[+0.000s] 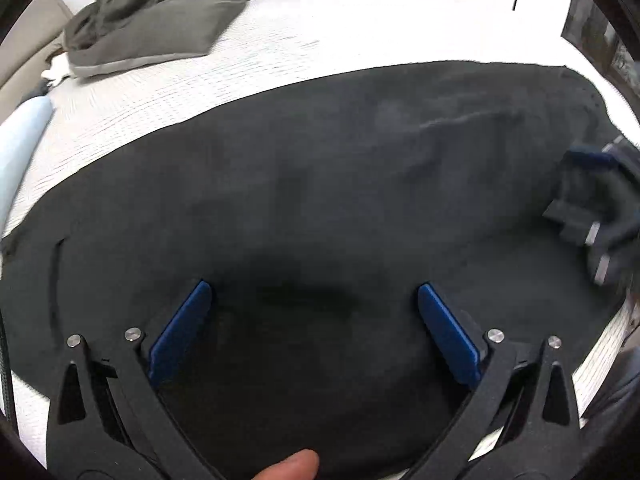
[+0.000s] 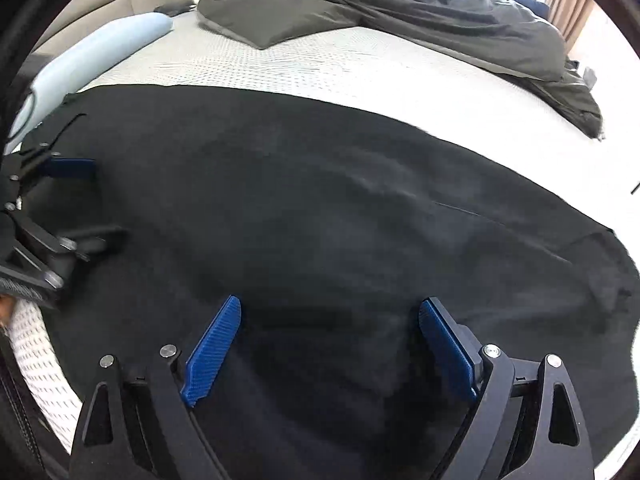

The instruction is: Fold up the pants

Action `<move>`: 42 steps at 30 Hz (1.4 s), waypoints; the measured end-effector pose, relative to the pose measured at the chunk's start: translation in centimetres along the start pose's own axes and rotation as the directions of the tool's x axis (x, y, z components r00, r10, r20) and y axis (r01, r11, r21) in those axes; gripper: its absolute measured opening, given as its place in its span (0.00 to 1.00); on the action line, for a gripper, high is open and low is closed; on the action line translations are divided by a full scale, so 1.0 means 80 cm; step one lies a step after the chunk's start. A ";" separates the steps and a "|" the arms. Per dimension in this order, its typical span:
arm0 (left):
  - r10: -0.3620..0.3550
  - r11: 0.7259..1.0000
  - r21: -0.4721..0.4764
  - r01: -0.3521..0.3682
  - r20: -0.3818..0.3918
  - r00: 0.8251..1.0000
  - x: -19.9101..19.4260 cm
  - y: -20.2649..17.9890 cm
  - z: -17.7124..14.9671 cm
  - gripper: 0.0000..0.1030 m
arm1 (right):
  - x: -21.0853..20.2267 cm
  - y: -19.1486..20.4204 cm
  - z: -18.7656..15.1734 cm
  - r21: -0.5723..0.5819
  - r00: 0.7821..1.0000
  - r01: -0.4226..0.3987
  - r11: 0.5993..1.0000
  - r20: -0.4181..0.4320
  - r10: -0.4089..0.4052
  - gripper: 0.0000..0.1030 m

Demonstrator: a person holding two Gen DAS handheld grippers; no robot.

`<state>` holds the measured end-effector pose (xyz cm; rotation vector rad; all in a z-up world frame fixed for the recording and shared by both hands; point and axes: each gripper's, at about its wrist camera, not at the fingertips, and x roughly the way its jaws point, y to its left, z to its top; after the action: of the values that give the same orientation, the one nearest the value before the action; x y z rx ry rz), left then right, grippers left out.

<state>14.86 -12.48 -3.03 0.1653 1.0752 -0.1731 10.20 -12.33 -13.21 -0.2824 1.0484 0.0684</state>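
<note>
Black pants [image 1: 320,184] lie spread flat across a white bed; they also fill the right wrist view [image 2: 320,208]. My left gripper [image 1: 314,292] is open with blue pads just above the cloth, holding nothing. My right gripper [image 2: 330,306] is open over the pants, empty. The right gripper shows blurred at the right edge of the left wrist view [image 1: 600,208]. The left gripper shows at the left edge of the right wrist view [image 2: 60,208].
A white textured bedspread [image 1: 280,48] lies under the pants. A crumpled grey-green duvet [image 2: 400,4] lies at the far side of the bed. A pale blue pillow [image 2: 100,48] sits at the far left. A beige headboard is behind it.
</note>
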 end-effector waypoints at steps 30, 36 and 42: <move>0.005 0.997 -0.075 -0.005 -0.006 1.000 -0.004 0.074 0.018 0.75 | -0.050 -0.113 -0.036 0.254 0.992 0.126 0.959 -0.055 -0.116 0.89; -0.052 0.993 -0.102 0.059 0.073 0.996 -0.010 0.053 0.055 0.75 | -0.069 -0.036 0.015 0.156 0.999 -0.008 0.988 0.034 0.003 0.82; -0.021 0.999 -0.045 0.020 -0.016 1.000 0.054 0.017 0.104 0.75 | -0.015 0.058 0.062 0.006 0.998 -0.063 0.998 -0.011 0.063 0.82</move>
<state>24.30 -13.27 -2.92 0.1155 1.0967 -0.1658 12.87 -6.46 -10.76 -0.2448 1.0684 0.1205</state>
